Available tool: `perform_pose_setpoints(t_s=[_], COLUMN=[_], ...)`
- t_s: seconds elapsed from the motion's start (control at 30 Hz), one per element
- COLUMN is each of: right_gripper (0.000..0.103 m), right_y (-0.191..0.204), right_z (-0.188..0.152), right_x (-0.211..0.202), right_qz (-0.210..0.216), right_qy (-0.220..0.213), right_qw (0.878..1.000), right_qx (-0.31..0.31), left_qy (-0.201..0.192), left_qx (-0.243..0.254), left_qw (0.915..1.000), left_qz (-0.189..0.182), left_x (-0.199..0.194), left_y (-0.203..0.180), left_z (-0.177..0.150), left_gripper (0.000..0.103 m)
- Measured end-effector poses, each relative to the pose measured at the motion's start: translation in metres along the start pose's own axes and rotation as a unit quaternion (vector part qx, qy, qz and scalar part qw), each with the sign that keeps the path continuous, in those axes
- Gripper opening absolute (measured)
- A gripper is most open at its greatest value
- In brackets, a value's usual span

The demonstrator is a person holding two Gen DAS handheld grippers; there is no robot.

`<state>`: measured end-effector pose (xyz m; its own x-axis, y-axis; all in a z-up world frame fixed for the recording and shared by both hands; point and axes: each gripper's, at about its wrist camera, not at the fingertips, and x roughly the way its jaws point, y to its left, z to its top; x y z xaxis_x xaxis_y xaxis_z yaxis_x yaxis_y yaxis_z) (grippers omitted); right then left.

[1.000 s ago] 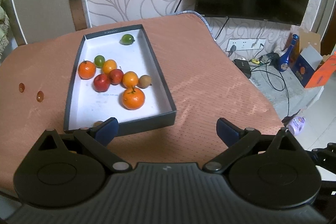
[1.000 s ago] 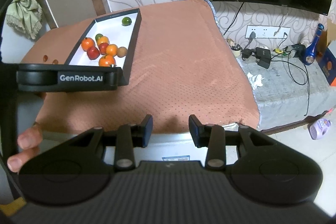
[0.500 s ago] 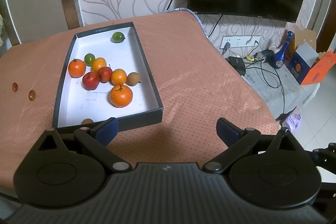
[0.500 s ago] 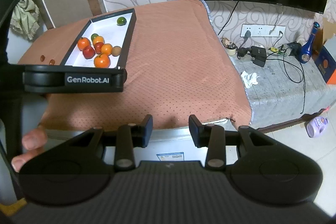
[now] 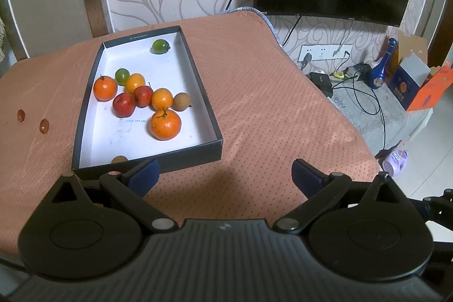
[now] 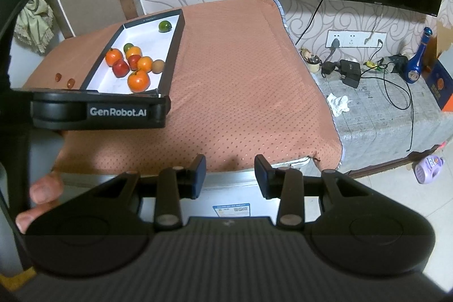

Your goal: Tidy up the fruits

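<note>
The fruits sit in a shallow black box (image 5: 147,160) with a white floor, on the table's salmon dotted cloth (image 5: 269,109). Near the box's middle huddle a large stemmed mandarin (image 5: 165,125), two red apples (image 5: 123,104), three smaller oranges (image 5: 105,88), a lime (image 5: 122,75) and a brown longan (image 5: 181,101); a second green fruit (image 5: 159,46) lies alone at the far end. Outside the box's left wall rest two small reddish berries (image 5: 44,126). These look light, firm and round, likely to roll or slip, so pinching each across its widest part seems wisest, gently for the berries. The left gripper (image 5: 225,174) hovers at the box's near wall, jaws wide and empty; the right gripper (image 6: 230,174) is partly open, holding nothing. Compared with a second ago, the box appears slightly more leftward in the left view
</note>
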<state>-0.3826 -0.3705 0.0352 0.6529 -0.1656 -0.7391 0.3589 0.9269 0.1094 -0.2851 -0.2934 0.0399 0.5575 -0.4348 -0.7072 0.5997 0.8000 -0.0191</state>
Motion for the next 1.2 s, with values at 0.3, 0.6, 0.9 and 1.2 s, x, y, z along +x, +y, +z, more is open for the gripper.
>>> perform_pose_setpoints(t_s=[0.3,0.6,0.9,1.2], right_gripper=[0.04,0.04,0.04,0.04], right_y=[-0.0002,0.002,0.0019,0.0034], right_z=[-0.0019,-0.0028,-0.0031,-0.0026], right_x=[-0.0011,-0.0038,-0.0043,-0.0042], right_qz=[0.003,0.002,0.004,0.007], right_qy=[-0.001,-0.003,-0.003,-0.004], right_qw=[1.0,1.0,1.0,1.0], right_qx=[0.001,-0.001,-0.001,-0.002], left_qy=[-0.002,-0.003,-0.003,-0.007], left_qx=[0.002,0.004,0.006,0.001], left_qw=[1.0,1.0,1.0,1.0], left_qz=[-0.002,-0.003,-0.003,-0.005], left_x=[-0.0011,-0.0035,-0.0061,-0.0088], left_y=[0.001,0.0008,0.0002,0.0015], left_z=[-0.0009,-0.002,-0.0031,-0.005], left_gripper=[0.101,0.101,0.101,0.096])
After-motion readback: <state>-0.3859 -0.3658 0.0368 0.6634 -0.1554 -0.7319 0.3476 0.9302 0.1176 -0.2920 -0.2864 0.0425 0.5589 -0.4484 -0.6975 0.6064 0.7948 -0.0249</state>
